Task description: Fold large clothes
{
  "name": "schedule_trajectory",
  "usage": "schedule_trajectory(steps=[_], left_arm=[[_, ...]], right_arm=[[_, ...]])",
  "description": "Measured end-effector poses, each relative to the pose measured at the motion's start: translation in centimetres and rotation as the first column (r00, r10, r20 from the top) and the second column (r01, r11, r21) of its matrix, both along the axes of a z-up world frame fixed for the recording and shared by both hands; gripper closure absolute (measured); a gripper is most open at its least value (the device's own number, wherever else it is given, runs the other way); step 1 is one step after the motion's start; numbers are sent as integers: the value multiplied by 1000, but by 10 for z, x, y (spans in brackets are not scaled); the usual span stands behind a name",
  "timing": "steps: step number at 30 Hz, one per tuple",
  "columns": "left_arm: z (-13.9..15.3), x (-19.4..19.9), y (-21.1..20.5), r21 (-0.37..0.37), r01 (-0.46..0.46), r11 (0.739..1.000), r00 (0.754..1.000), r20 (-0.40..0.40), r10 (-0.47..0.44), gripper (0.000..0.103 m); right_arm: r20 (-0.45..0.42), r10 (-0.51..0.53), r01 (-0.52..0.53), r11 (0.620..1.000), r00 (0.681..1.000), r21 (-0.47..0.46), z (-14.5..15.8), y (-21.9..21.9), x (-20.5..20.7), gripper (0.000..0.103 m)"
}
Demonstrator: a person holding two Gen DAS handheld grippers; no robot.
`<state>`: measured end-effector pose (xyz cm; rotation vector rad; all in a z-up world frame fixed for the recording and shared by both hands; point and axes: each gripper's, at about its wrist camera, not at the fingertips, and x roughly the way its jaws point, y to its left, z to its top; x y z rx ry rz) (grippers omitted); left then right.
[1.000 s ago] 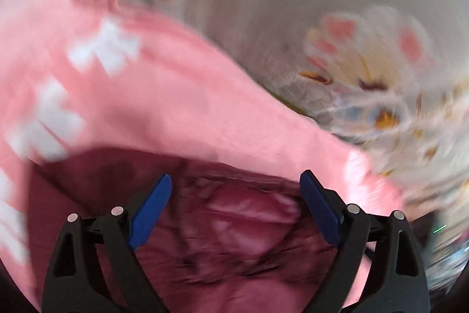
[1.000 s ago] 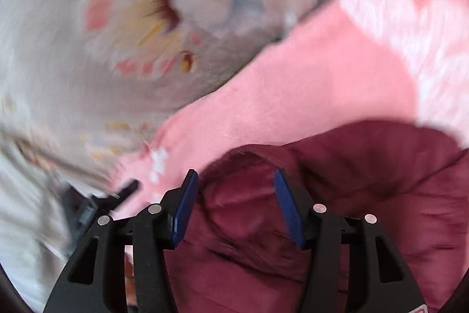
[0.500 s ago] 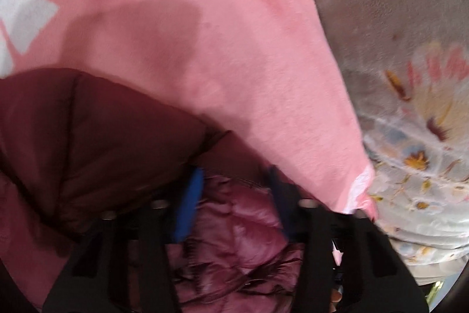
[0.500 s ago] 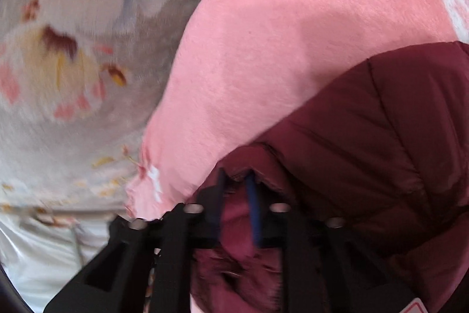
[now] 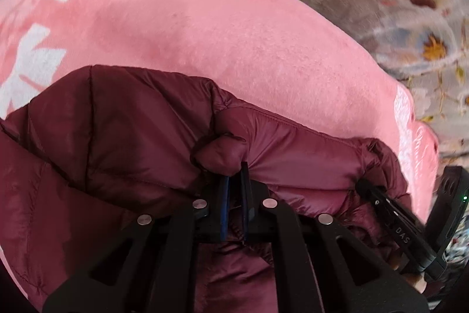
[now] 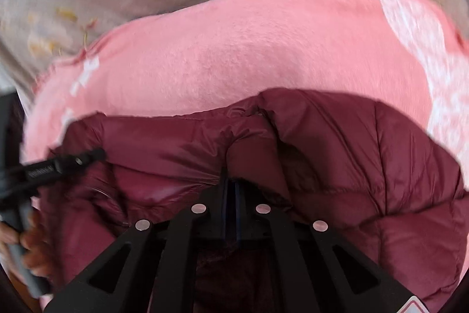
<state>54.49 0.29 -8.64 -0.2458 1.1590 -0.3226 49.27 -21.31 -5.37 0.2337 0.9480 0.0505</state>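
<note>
Maroon puffer jacket [image 5: 123,137] lies bunched on a pink blanket [image 5: 234,34] over a floral bedspread [image 5: 425,19]. The left gripper [image 5: 234,181] pinches a fold at its near edge; the right gripper [image 6: 233,184] is clamped on another fold alongside.

Puffy maroon jacket [image 5: 123,137] bulging close before my fingers [image 5: 224,201], open pink blanket [image 5: 234,43] beyond it, my other gripper [image 5: 381,195] crowding the right side.

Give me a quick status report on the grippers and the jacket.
Left gripper shut on jacket edge. Right gripper shut on same edge. Jacket lies on pink blanket. Nothing in the way.
</note>
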Motion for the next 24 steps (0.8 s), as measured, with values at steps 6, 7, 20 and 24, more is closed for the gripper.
schedule_trajectory(steps=[6, 7, 20, 24], left_arm=[[-4, -7, -7, 35, 26, 999, 993, 114, -30, 96], [-4, -9, -7, 37, 29, 999, 991, 133, -33, 95], [91, -28, -1, 92, 26, 995, 932, 357, -57, 70], [75, 16, -25, 122, 9, 993, 963, 266, -42, 68]], right_arm=[[15, -5, 4, 1000, 1000, 27, 4, -6, -6, 100], [10, -12, 12, 999, 1000, 53, 8, -10, -12, 97], [135, -15, 11, 999, 991, 31, 84, -13, -31, 86], [82, 22, -18, 999, 996, -50, 57, 7, -2, 91]])
